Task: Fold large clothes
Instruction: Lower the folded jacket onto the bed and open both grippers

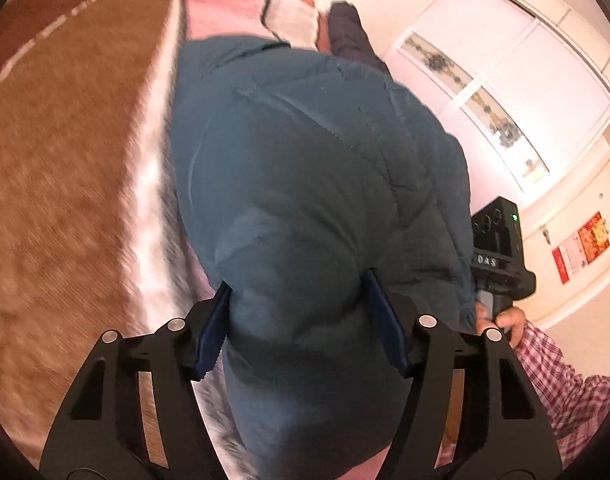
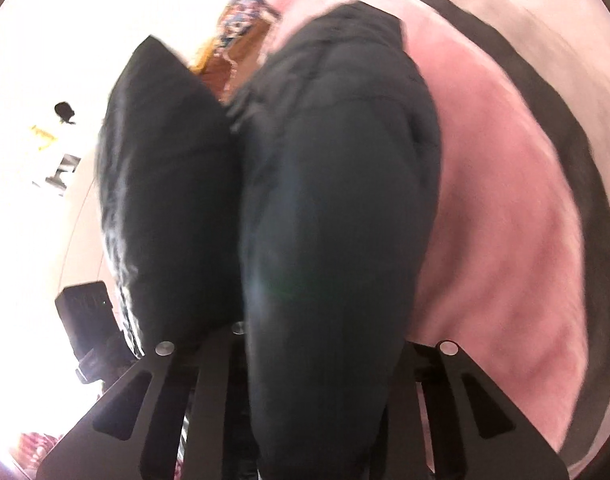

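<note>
A teal padded jacket (image 1: 313, 168) hangs lifted over the bed. My left gripper (image 1: 301, 320) is shut on a thick fold of it, and the blue pads (image 1: 213, 328) press into the fabric on both sides. In the right wrist view the same jacket (image 2: 329, 220) looks dark and fills the middle. It runs down between the fingers of my right gripper (image 2: 325, 360), which is shut on it; the fingertips are hidden by the cloth. The right gripper's body (image 1: 501, 252) shows at the jacket's right edge in the left wrist view.
A pink, white and dark striped blanket (image 2: 501, 184) covers the bed under the jacket. A brown patterned bedspread (image 1: 65, 160) lies to the left. A white wardrobe (image 1: 517, 92) and a door with a red poster (image 1: 581, 248) stand to the right.
</note>
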`<state>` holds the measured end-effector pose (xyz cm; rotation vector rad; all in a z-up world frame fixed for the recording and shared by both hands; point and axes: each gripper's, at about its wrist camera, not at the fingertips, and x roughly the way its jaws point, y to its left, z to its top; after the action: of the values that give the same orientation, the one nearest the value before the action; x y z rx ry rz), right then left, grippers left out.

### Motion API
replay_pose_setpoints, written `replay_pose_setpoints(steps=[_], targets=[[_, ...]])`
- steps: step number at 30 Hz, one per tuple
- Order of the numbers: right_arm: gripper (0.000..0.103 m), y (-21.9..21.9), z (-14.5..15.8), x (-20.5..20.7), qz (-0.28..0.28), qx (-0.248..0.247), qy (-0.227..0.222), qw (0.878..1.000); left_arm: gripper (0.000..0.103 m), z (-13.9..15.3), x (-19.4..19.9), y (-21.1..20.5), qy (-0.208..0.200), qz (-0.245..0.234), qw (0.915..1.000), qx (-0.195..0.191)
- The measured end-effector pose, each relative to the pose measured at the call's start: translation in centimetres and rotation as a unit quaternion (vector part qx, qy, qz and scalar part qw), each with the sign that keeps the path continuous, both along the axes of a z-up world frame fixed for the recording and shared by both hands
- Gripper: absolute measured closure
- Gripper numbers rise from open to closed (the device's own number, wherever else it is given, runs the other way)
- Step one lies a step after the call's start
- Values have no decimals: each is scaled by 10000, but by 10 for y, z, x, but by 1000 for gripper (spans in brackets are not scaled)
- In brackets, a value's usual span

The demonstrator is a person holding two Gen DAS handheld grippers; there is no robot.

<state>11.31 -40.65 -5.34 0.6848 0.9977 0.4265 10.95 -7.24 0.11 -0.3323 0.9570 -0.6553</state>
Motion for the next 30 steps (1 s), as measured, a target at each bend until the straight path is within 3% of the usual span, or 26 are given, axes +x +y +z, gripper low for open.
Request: replay_pose_setpoints(steps=[8,14,19,22,24,27,30], targets=[[80,93,20,73,514,-336,-325,9976,39,26,69,75,-494,871,9943,378],[80,158,14,125,893,-635,-473,9929,39,-2,86,128,-358,1262,9904,432],[79,151,3,136,893,-699,-347,9929,36,-21,73,134,-362,1273,9907,311],[71,146,-2,141,717,-598,-217,9954,30,-23,69,137,-344,1399,9890,346],[56,132,0,158,584,-662,-168,9960,28,-20,66,135,-332,1459,9878,426],[42,126,7,155,354,-901,-140,9952,28,-12,65,135,-301,1543,9861,530],[41,118,20,143,219,-926,-256,9951,27,-3,60,138,-323,1627,9847,524]])
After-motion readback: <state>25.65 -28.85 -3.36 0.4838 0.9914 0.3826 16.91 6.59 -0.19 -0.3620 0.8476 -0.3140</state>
